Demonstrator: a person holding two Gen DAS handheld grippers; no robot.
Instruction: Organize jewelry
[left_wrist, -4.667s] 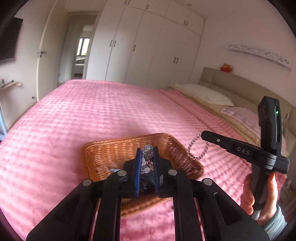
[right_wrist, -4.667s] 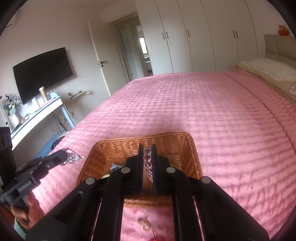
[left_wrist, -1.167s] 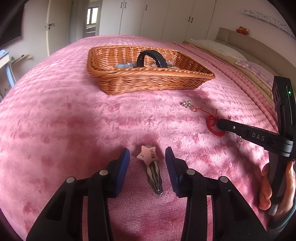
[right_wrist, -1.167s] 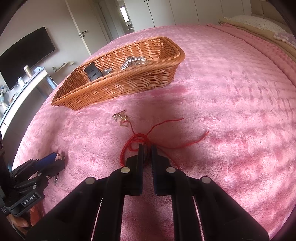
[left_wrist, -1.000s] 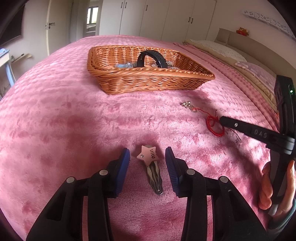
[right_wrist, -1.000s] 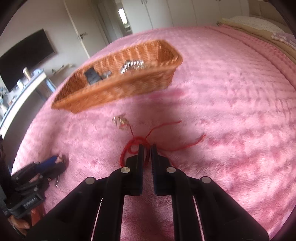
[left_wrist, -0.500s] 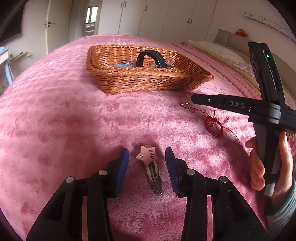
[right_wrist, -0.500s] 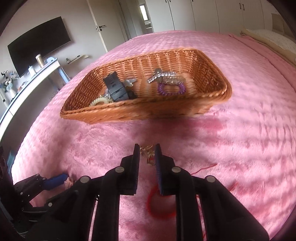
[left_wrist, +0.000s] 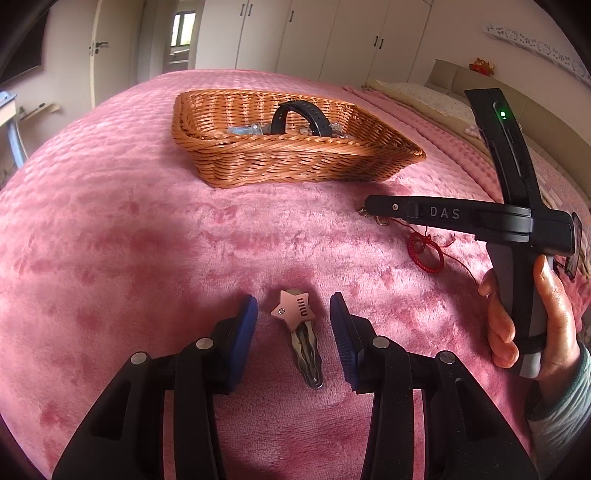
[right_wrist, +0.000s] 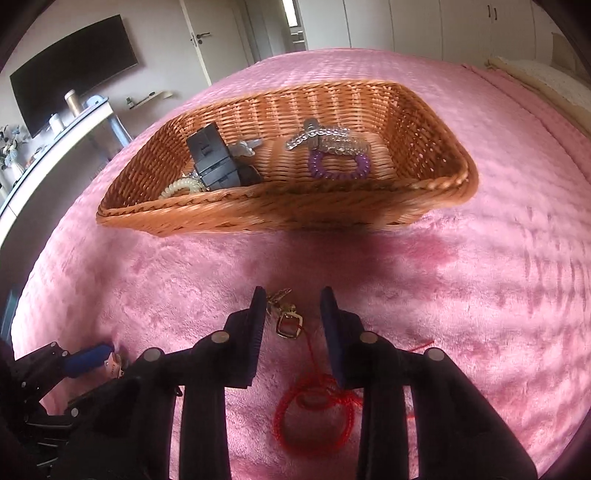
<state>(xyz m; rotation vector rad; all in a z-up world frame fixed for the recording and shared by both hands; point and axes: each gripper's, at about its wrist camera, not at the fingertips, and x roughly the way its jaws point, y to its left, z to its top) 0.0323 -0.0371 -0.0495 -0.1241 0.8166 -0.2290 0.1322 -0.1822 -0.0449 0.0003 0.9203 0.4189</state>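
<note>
Star clip: a pink star (left_wrist: 293, 308) with a small stud and letters on it, fixed to a wavy metal hair clip; it lies flat on the pink bedspread (left_wrist: 129, 236), on the side of the basket that faces the cameras and well apart from it.
Red cord: a thin red string (right_wrist: 314, 417) coiled in a loop, with a gold clasp (right_wrist: 288, 325) and a small gold charm at its far end; it lies on the bedspread to the right of the star clip, nearer the basket.
Basket: woven wicker (right_wrist: 280, 210), holding a black band, a purple coil ring, a cream coil ring, a silver chain and clear beads.
Left gripper (left_wrist: 293, 314): spread, blue pads either side of the star clip, neither pad touching it.
Right gripper (right_wrist: 291, 314): its jaws have just been opening; they now stand apart astride the gold clasp, and the left pad is right at the charm, though contact cannot be told. The red loop lies under the gripper's body.
Hand (left_wrist: 532, 317): wrapped around the right gripper's handle.
</note>
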